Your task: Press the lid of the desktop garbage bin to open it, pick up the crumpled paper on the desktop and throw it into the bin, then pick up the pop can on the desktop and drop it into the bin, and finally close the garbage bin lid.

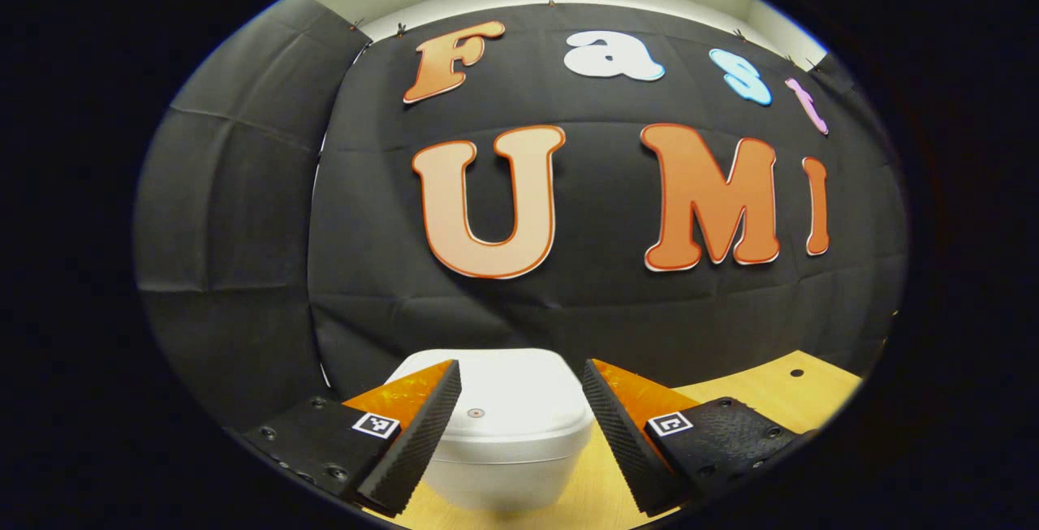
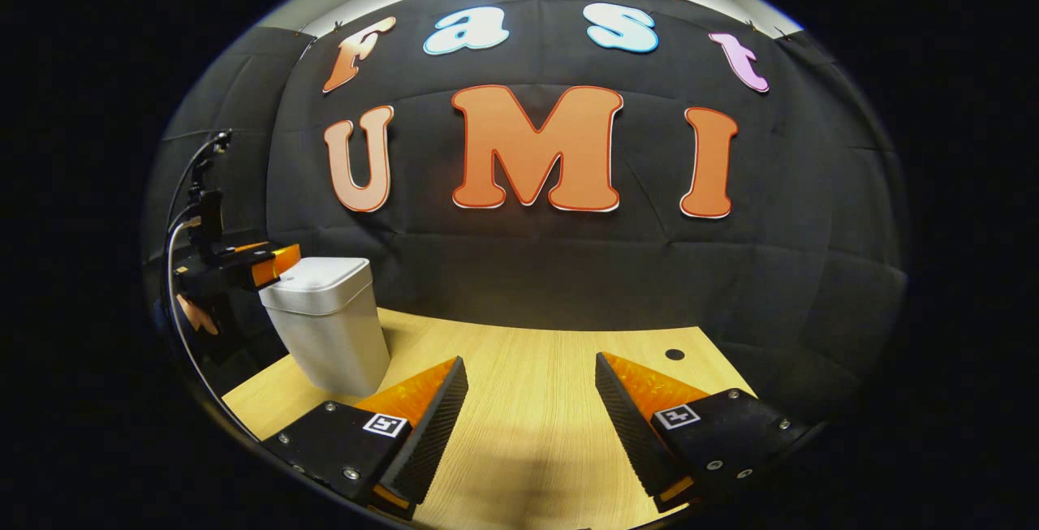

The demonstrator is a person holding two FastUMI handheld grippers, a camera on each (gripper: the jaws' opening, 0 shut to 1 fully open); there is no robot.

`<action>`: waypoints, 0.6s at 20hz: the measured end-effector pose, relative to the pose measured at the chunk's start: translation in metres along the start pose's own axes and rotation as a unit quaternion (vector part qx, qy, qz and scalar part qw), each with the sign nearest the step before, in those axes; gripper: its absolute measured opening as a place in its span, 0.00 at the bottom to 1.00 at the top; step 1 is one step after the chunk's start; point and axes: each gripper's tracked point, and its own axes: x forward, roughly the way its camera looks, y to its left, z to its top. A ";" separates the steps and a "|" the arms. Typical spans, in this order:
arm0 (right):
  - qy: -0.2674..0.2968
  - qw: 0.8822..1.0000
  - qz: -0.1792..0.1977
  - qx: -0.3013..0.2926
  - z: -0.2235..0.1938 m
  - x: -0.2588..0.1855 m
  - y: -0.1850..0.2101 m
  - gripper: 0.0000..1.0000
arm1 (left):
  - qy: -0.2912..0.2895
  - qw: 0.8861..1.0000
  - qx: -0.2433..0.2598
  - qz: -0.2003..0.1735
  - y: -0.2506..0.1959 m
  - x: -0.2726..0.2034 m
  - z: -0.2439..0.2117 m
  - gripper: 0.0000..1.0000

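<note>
While poised above the closed bin (image 1: 495, 424), left gripper (image 1: 521, 433) spread; right gripper (image 2: 532, 424) spread over bare tabletop (image 2: 536, 368).

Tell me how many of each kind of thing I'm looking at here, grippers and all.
Grippers: 2, the left gripper by the bin and the right gripper over the table
Bins: 1, the white garbage bin with its lid down
Tables: 1, the wooden table
Total: 4

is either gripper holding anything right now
Nothing is held. The left gripper is open above the bin, and the right gripper is open over the table.
</note>
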 end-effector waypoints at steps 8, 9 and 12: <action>-0.034 0.999 -0.008 0.011 0.016 -0.006 -0.025 0.94 | 0.016 0.995 -0.095 -0.007 -0.083 -0.066 -0.004 0.95; -0.038 0.999 -0.010 0.013 0.018 -0.007 -0.030 0.94 | 0.011 0.996 -0.088 -0.014 -0.092 -0.073 -0.003 0.95; -0.053 0.998 -0.022 0.015 0.024 -0.008 -0.043 0.94 | -0.007 0.997 -0.068 -0.041 -0.127 -0.097 0.003 0.95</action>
